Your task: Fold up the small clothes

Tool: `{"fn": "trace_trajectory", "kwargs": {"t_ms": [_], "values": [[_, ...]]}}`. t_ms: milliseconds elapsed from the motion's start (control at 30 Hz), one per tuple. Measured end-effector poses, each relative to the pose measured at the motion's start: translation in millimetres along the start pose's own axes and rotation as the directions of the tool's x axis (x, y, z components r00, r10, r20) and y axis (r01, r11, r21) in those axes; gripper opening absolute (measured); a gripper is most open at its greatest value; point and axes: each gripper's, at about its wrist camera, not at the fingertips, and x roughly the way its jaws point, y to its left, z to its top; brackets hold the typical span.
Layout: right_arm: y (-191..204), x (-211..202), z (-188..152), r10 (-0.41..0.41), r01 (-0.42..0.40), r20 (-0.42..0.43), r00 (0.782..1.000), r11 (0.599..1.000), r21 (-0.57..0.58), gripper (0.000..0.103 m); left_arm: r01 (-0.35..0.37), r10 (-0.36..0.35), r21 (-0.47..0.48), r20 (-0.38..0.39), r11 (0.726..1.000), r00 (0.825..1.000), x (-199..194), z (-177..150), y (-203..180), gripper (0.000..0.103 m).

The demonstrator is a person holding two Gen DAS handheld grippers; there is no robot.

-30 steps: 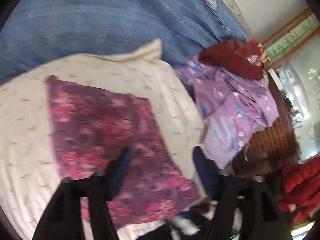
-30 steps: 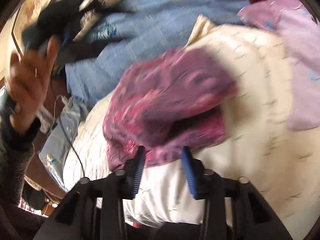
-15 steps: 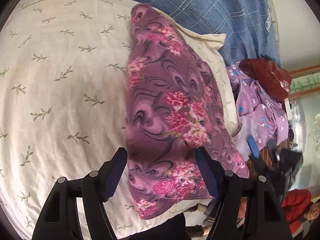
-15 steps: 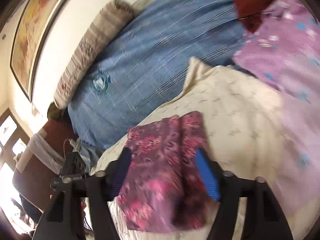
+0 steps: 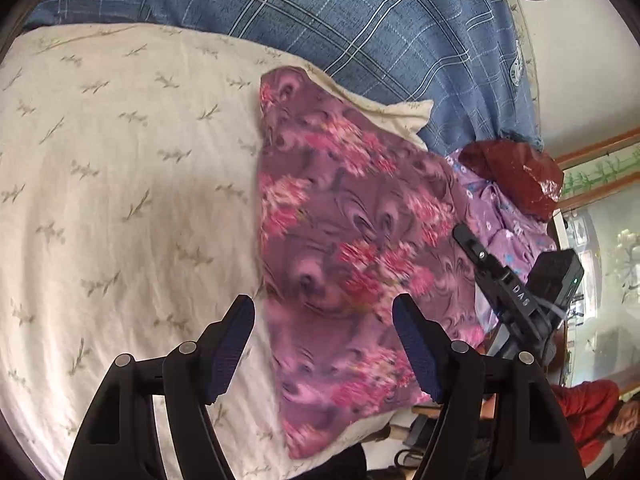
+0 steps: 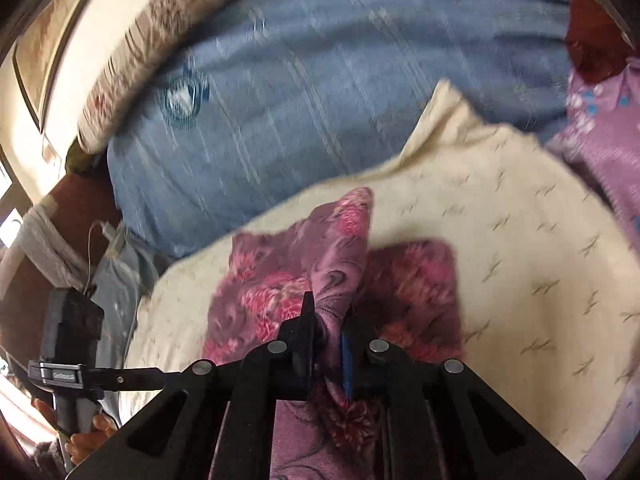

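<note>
The right claw (image 6: 326, 332) has just snapped closed and now pinches a bunched ridge of the purple floral cloth (image 6: 280, 280), its jaws all but meeting with fabric squeezed up between them; the left claw (image 5: 323, 344) stands wide and holds nothing, hovering over the near end of the same cloth (image 5: 352, 264), which lies as a long strip on the cream pillow (image 5: 120, 200) atop the blue checked bedspread (image 5: 360, 20). The bite looks gathered rather than taken at a clean edge, so lifting it over may drag several layers at once and leave the fold lumpy or skewed; the grip also sits at one spot only, and with the far end free the strip could twist or slide across the smooth pillow; if the left claw comes down without catching the hem, the near corner may flop off the pillow's edge. The lilac garments (image 5: 504, 216) and dark red cloth (image 5: 516, 172) lie just beside, close enough for a sweeping fold to snag them.
</note>
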Motion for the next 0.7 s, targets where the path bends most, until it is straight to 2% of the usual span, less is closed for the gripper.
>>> {"fn": "trace_trajectory", "kwargs": {"t_ms": [67,100,133,167,200,267,333,367,433,500,567,600,633,667,700], "values": [[-13.8,18.6,-4.4,-0.101,0.101,-0.048,0.994,0.995,-0.007,0.009,-0.027,0.027,0.0,-0.026,1.0,0.999,16.1,10.6,-1.9,0.071],[-25.9,31.8,-9.5,-0.138,0.14,-0.1,0.985,0.99,0.014,0.01,-0.048,0.048,-0.005,-0.042,0.999,0.998,22.8,13.0,-1.0,0.071],[-37.2,38.4,-13.8,-0.15,0.158,-0.147,0.978,0.987,0.042,0.012,-0.063,0.062,-0.014,-0.059,0.998,0.996,30.1,15.3,-0.5,0.07],[-40.6,39.9,-16.3,-0.14,0.152,-0.16,0.977,0.986,0.065,0.015,-0.058,0.056,-0.027,-0.071,0.998,0.996,35.0,17.5,0.2,0.07],[-43.0,32.7,-15.9,-0.115,0.129,-0.137,0.984,0.987,0.096,0.024,-0.037,0.034,-0.042,-0.076,0.998,0.997,36.2,17.8,0.9,0.07],[-48.2,14.5,-10.0,-0.066,0.075,-0.064,0.996,0.986,0.152,0.031,0.028,-0.03,-0.042,-0.053,0.999,0.998,32.8,18.3,-2.9,0.071],[-55.0,7.8,-2.6,-0.065,0.071,-0.041,0.997,0.982,0.173,0.056,0.038,-0.039,-0.024,-0.031,0.999,0.999,34.1,21.3,-8.8,0.075],[-57.1,11.3,1.0,-0.079,0.087,-0.055,0.995,0.982,0.17,0.058,0.025,-0.025,-0.008,-0.031,1.0,0.999,38.0,23.2,-11.4,0.076],[-63.3,22.7,1.0,-0.045,0.064,-0.104,0.994,0.981,0.184,0.058,-0.013,0.012,-0.009,-0.047,1.0,0.999,51.0,25.8,-10.9,0.077],[-68.6,36.3,-2.5,0.008,0.022,-0.145,0.989,0.978,0.206,0.058,-0.021,0.018,-0.041,-0.071,0.999,0.997,64.1,26.2,-4.6,0.077],[-70.0,53.1,-8.6,0.016,0.024,-0.193,0.981,0.978,0.206,0.058,-0.032,0.028,-0.052,-0.07,0.998,0.997,70.4,26.6,-4.3,0.075],[-67.6,57.0,-11.0,0.019,0.019,-0.196,0.98,0.982,0.19,0.053,-0.041,0.038,-0.049,-0.059,0.998,0.998,70.8,26.1,-5.2,0.067],[-62.7,55.5,-10.1,0.004,0.025,-0.18,0.984,0.987,0.156,0.023,-0.049,0.047,-0.041,-0.045,0.998,0.998,69.0,25.3,-8.2,0.053],[-53.0,52.7,-7.8,-0.008,0.026,-0.165,0.986,0.994,0.108,0.013,-0.054,0.054,-0.03,-0.025,0.998,0.998,65.9,24.5,-12.2,0.048],[-40.8,46.4,-5.8,-0.028,0.036,-0.133,0.991,0.998,0.06,0.014,-0.057,0.057,-0.019,-0.01,0.998,0.998,60.3,22.6,-15.8,0.039]]}}
